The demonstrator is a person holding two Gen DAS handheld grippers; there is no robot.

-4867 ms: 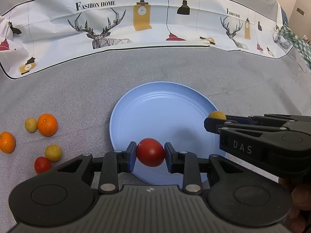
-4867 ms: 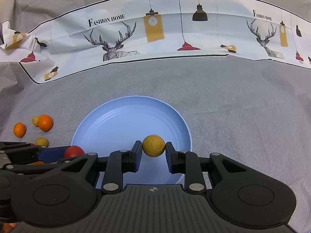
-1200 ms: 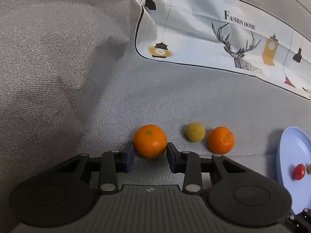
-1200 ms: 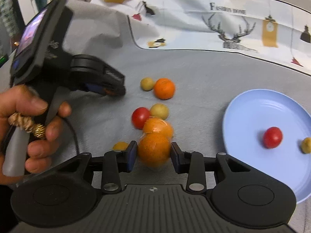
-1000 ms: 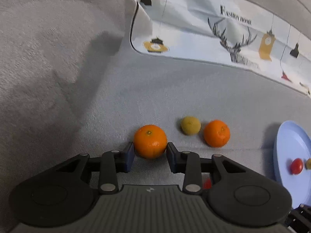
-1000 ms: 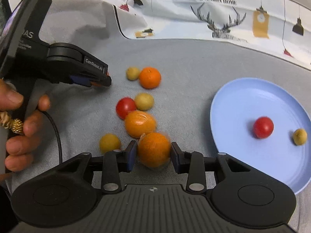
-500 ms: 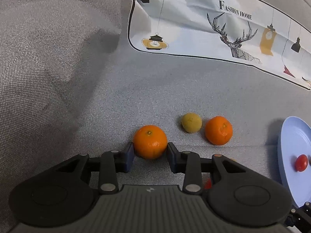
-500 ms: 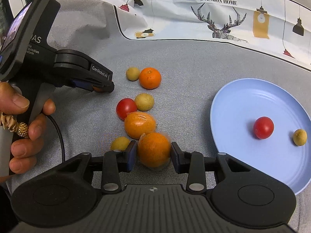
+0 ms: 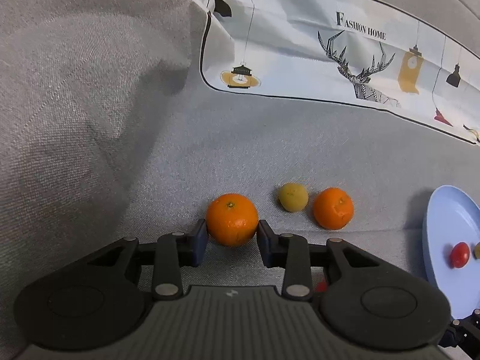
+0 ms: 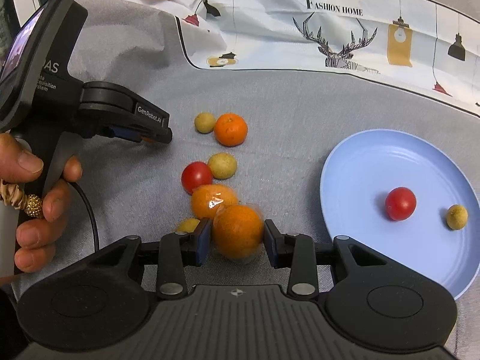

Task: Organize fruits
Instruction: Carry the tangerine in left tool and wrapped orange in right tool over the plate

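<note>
Between each claw's fingers sits an orange: left gripper [image 9: 232, 237] brackets one orange [image 9: 232, 219], right gripper [image 10: 237, 241] grasps another [image 10: 238, 230]; next, carry both rightward to the plate [image 10: 354, 162]

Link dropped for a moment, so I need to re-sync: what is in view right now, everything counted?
Held oranges: 2, orange; left orange between the left fingers, right orange between the right fingers.
Loose oranges: 2, orange; one just behind the right orange, one farther back.
Tomatoes: 2, red; one on the grey cloth, one on the plate.
Yellow fruits: 4, yellow; three on the cloth, one on the plate.
Plate: 1, light blue, right side.
Grey cloth: 1, underneath everything.
Printed cloth: 1, white, at the back.
Left gripper, right gripper: black.
Left hand: on the left gripper's handle.
</note>
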